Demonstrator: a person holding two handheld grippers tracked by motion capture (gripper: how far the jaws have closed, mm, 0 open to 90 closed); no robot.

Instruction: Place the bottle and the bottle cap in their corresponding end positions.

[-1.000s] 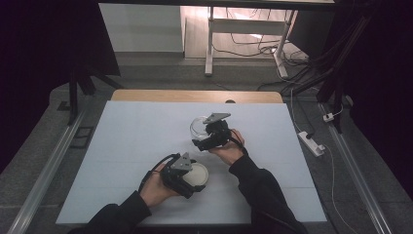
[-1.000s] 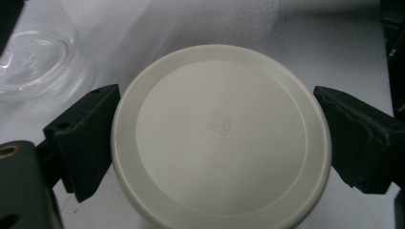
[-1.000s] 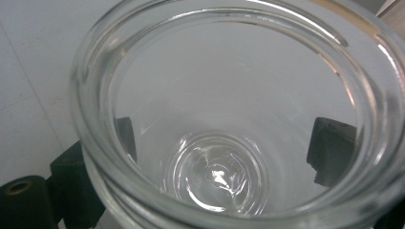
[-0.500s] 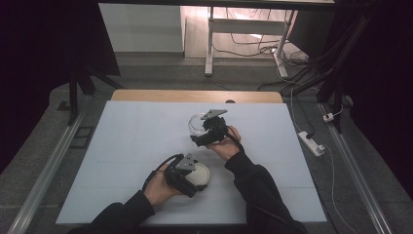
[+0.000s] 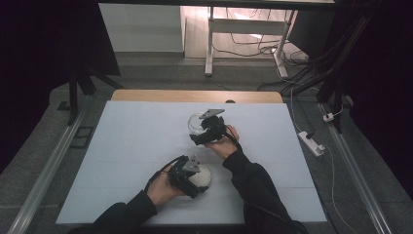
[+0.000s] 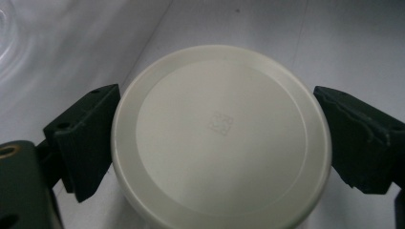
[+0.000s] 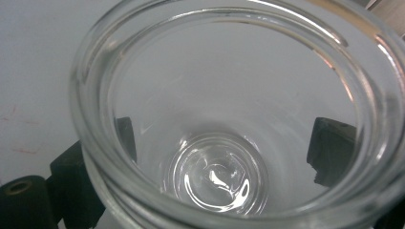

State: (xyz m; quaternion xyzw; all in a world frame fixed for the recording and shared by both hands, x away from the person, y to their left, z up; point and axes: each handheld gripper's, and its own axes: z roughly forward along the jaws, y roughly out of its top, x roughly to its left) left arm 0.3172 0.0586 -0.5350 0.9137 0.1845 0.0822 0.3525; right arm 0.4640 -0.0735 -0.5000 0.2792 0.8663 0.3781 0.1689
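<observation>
We take the table (image 5: pixel 122 146) as our reference. The glass jar (image 5: pixel 196 123) stands upright near the table's centre, mouth open, so that it can receive its closure. Our right gripper (image 5: pixel 202 134) has its jaws closed against the jar's lower wall, seen dark through the glass in the right gripper view (image 7: pixel 229 95); this steadies the jar. The white lid (image 6: pixel 220 136) lies nearer the table's front edge, well apart from the jar. Our left gripper (image 5: pixel 190 176) spans it, jaws touching opposite rim edges, apparently gripping it for a level lift
</observation>
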